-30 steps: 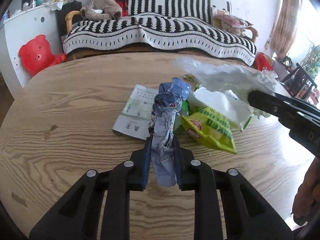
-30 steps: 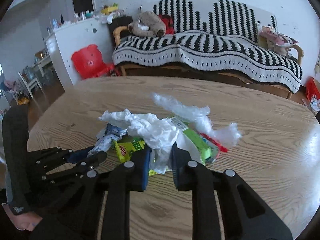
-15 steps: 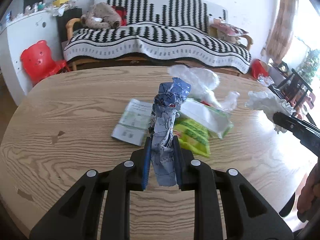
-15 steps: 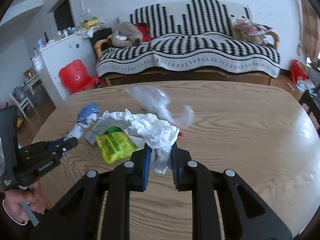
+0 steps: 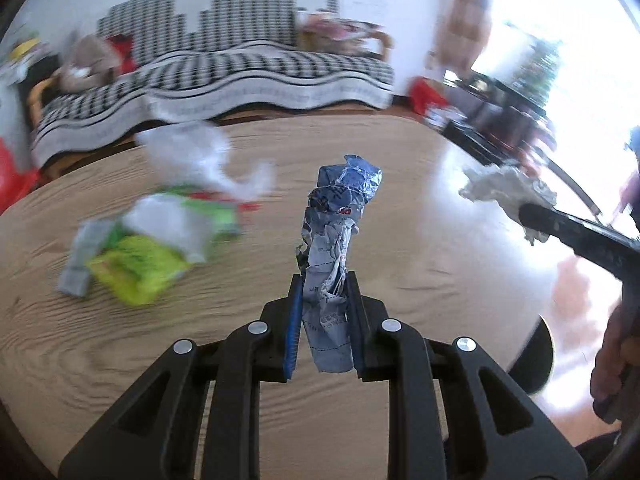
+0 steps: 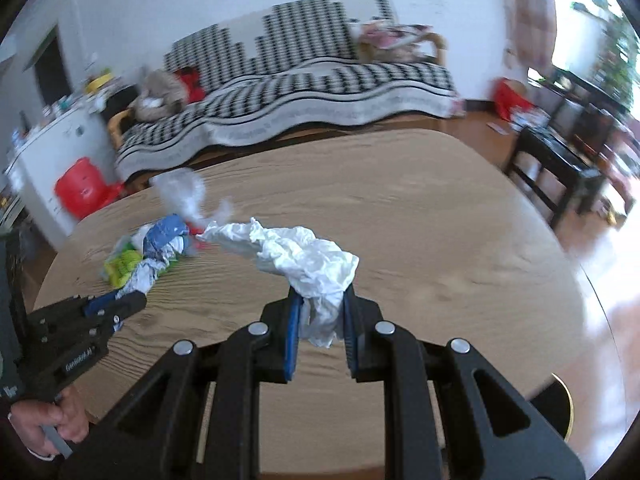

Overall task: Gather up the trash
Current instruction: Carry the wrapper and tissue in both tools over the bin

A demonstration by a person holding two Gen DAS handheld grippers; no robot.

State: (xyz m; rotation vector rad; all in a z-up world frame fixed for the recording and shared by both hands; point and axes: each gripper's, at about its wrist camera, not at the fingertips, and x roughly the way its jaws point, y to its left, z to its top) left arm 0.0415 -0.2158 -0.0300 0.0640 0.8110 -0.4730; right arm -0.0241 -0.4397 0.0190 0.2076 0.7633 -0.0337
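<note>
My left gripper (image 5: 325, 285) is shut on a crumpled blue and white wrapper (image 5: 338, 236) and holds it upright above the wooden table (image 5: 420, 240). The wrapper also shows in the right wrist view (image 6: 160, 252). My right gripper (image 6: 319, 298) is shut on a crumpled white tissue (image 6: 304, 256), also seen at the right of the left wrist view (image 5: 506, 190). On the table to the left lie a yellow-green snack bag (image 5: 136, 268), a green and white packet (image 5: 188, 220), a grey leaflet (image 5: 78, 264) and clear plastic film (image 5: 200, 156).
A striped sofa (image 6: 304, 76) stands beyond the table. A red plastic stool (image 6: 82, 190) is at the left by a white cabinet (image 6: 52, 140). A dark side table (image 6: 560, 164) stands at the right. A dark round object (image 6: 554, 402) sits below the table's right edge.
Both grippers have swung to the right with their trash, away from the pile. The remaining wrappers now sit farther left in both views. The views are motion-blurred.
</note>
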